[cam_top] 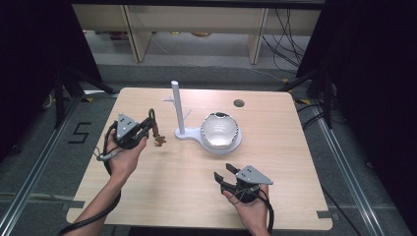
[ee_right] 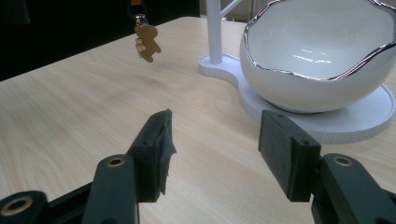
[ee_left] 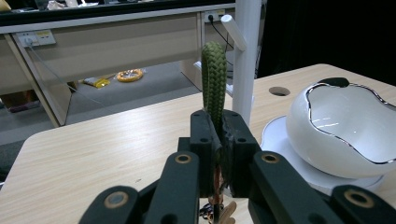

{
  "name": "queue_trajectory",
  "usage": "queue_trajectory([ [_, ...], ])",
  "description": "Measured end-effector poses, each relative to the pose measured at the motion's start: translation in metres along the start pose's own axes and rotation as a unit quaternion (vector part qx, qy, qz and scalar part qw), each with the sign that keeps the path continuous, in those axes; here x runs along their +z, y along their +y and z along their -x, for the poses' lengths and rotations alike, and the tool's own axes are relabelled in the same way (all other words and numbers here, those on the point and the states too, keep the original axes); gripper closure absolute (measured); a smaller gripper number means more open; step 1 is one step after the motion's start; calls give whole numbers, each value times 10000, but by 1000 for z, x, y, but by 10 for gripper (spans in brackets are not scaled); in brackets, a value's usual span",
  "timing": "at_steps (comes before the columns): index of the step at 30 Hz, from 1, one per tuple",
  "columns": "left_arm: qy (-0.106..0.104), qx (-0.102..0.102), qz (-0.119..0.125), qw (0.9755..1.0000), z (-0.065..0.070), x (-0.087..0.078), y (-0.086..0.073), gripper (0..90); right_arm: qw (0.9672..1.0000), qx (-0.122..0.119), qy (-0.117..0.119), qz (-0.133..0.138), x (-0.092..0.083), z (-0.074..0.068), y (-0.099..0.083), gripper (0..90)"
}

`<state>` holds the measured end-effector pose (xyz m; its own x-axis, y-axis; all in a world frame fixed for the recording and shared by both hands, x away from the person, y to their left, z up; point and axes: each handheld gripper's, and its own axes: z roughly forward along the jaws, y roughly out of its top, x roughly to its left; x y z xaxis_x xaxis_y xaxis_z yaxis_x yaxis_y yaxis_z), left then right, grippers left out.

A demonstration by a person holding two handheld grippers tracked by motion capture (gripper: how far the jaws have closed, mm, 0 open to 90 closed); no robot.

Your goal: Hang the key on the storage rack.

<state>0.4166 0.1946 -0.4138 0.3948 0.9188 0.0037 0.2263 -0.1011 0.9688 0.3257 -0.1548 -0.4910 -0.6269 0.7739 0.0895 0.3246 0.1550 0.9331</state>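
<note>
left gripper (ee_left: 219, 140) clamps green braided strap (ee_left: 214, 86) | wooden charm (ee_right: 148, 43) dangles, upper part cut off | right gripper (ee_right: 215, 154) agape, empty

Lab or recording studio: lone wooden table (cam_top: 162, 196) mid-frame, black curtains (cam_top: 29, 73) at both edges, metal rails (cam_top: 29, 182) on grey floor, taped number (cam_top: 79, 132) at left, loose cables (cam_top: 287, 34) upper right, plain benches (cam_top: 196, 19) along top.

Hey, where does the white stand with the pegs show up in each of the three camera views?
High view: white stand at table centre, left of the white bowl.
Left gripper view: upper middle, behind the green braided strap.
Right gripper view: top centre.
Shared landmark: the white bowl.
</note>
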Motion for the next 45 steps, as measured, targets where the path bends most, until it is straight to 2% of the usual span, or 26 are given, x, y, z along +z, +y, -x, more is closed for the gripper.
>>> queue_trajectory([
  [1,3,-14,-8,10000,-1,1,0,835,10000,29,-22,8,0,0,0,455],
  [2,19,-13,-4,10000,-1,1,1,835,9999,156,-6,28,0,-2,-1,455],
  [5,46,-20,-7,10000,-2,4,2,836,9999,145,19,24,0,-1,-1,452],
  [6,50,3,-14,10000,-2,4,2,835,10000,40,42,23,0,1,0,452],
  [10,88,38,-32,9999,-2,8,4,835,9999,123,48,13,0,0,0,452],
  [11,98,51,-29,9999,-2,9,5,836,10000,6,-18,10,0,1,0,452],
  [14,138,65,-60,9999,-2,11,7,836,10000,10,-20,17,-1,1,1,451],
  [16,139,59,-32,9999,-2,13,7,835,9999,124,0,-28,-1,0,0,451],
  [20,165,70,-73,9998,-2,16,8,835,9999,114,6,-65,-1,0,1,451],
  [21,164,56,-62,9998,-2,17,8,835,9998,211,0,-72,-2,-1,0,451],
  [23,180,62,-79,9998,-2,18,8,835,9999,80,5,-61,-2,0,1,451],
  [36,230,128,-30,9997,0,23,16,835,9998,152,-12,-92,-2,0,1,450],
  [43,196,159,-4,9997,4,26,21,835,9999,130,-23,-48,-2,1,1,450],
  [45,212,180,-8,9996,5,27,22,835,9999,144,36,12,0,1,0,450],
])
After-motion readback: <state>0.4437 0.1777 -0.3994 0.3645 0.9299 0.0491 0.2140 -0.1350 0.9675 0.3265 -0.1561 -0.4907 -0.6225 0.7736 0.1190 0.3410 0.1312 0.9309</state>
